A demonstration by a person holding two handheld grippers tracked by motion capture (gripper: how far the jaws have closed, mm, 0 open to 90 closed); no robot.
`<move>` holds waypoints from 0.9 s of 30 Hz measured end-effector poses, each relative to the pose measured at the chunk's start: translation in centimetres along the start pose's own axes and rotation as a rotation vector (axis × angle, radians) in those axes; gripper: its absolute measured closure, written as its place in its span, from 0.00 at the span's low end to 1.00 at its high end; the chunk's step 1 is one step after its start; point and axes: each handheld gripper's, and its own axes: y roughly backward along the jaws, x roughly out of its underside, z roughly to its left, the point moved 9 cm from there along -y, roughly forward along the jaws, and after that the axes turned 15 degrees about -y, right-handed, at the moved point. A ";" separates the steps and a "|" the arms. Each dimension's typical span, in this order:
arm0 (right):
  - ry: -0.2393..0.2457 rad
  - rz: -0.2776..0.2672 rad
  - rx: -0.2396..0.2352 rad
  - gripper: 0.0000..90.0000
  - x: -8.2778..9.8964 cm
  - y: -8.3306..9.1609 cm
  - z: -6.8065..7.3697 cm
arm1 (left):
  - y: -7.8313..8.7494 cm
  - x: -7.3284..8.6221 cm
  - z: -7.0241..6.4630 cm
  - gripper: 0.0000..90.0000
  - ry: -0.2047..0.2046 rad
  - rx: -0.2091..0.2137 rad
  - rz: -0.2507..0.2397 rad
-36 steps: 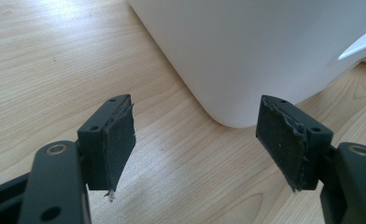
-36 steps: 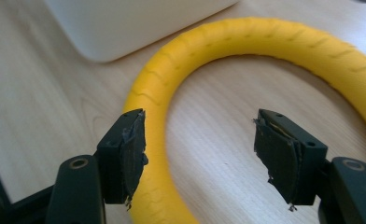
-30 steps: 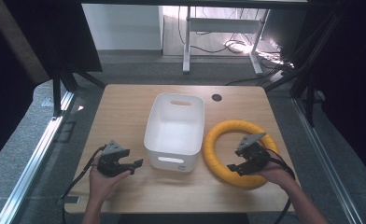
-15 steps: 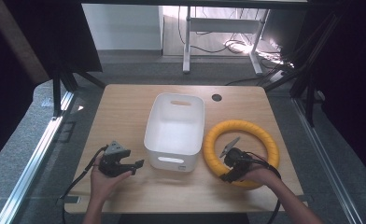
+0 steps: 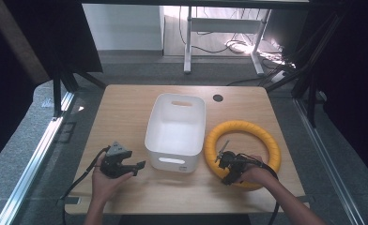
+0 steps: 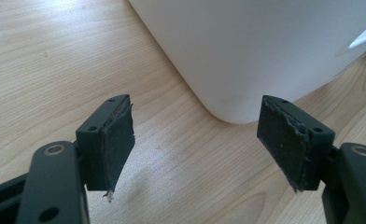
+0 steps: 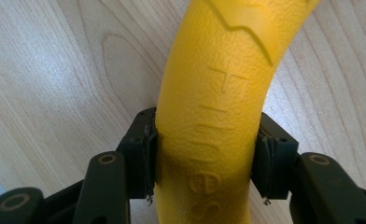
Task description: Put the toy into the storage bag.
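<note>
So the right gripper (image 5: 225,169) was clamped on the ring (image 5: 243,153), the yellow one lying flat on the table (image 5: 126,103) just right of the bin (image 5: 176,131). In the high view it had the ring at about the 7 o'clock spot of the loop, the near-left part of the curve, with the hand coming in from roughly 5 o'clock. Its jaws had just been closing, and in the right gripper view you could see the result: the ring (image 7: 218,116) ran straight up between the two pads (image 7: 146,154), both of them pressed tight against its pebbly sides, with raised letters on the top face that I couldn't read properly. The ring looked like it was sitting on the wood, though I couldn't tell for sure whether the gripped bit was lifted at all. The left gripper (image 5: 137,166) was down at about 8 o'clock from the bin, near it but not touching, pointing toward the bin's near-left corner. Its jaws stood wide apart with nothing between them; in the left gripper view there was just bare table (image 6: 55,60) between the pads (image 6: 118,135), and the bin's (image 6: 265,51) rounded white corner sat just beyond the tips around 1 o'clock. The bin itself was mid-table, white, with handle slots in its near and far ends.
</note>
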 end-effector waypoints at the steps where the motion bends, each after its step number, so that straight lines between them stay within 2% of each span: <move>1: 0.000 0.000 0.000 0.54 0.0 0.0 0.0 | 0.0 0.0 0.0 0.31 -0.001 0.000 0.001; 4: -0.013 -0.008 -0.043 0.55 -0.1 0.1 -0.1 | 0.0 0.1 0.0 0.31 -0.004 -0.001 0.004; 6: -0.053 -0.076 -0.108 0.55 -0.5 1.0 -0.4 | -0.1 0.1 0.0 0.31 -0.004 -0.001 0.006; 7: -0.053 -0.076 -0.108 0.55 -0.5 1.0 -0.4 | -0.1 0.1 0.0 0.31 -0.005 -0.002 0.007; 8: -0.068 -0.102 -0.133 0.55 -0.7 1.5 -0.5 | -0.1 0.1 0.1 0.31 -0.006 -0.002 0.009; 10: -0.112 -0.192 -0.216 0.55 -1.2 3.3 -0.9 | -0.2 0.1 0.1 0.31 -0.006 -0.002 0.009; 11: -0.112 -0.192 -0.216 0.55 -1.2 3.3 -0.9 | -0.2 0.1 0.1 0.31 -0.006 -0.002 0.010; 12: -0.121 -0.216 -0.236 0.55 -1.3 3.9 -1.1 | -0.2 0.1 0.1 0.31 -0.006 -0.003 0.010; 13: -0.129 -0.241 -0.252 0.55 -1.4 4.4 -1.3 | -0.2 0.1 0.1 0.31 -0.006 -0.004 0.010; 14: -0.148 -0.289 -0.282 0.55 -1.6 5.6 -1.8 | -0.2 0.1 0.1 0.31 -0.005 -0.004 0.009; 15: -0.148 -0.289 -0.282 0.55 -1.6 5.6 -1.8 | -0.1 0.1 0.1 0.31 -0.004 -0.004 0.008; 21: -0.185 -0.423 -0.329 0.55 -1.6 8.3 -2.7 | -0.1 0.1 0.1 0.31 -0.004 -0.003 0.006; 27: -0.218 -0.531 -0.389 0.55 -1.3 9.8 -3.5 | -0.1 0.0 0.1 0.31 -0.002 -0.003 0.000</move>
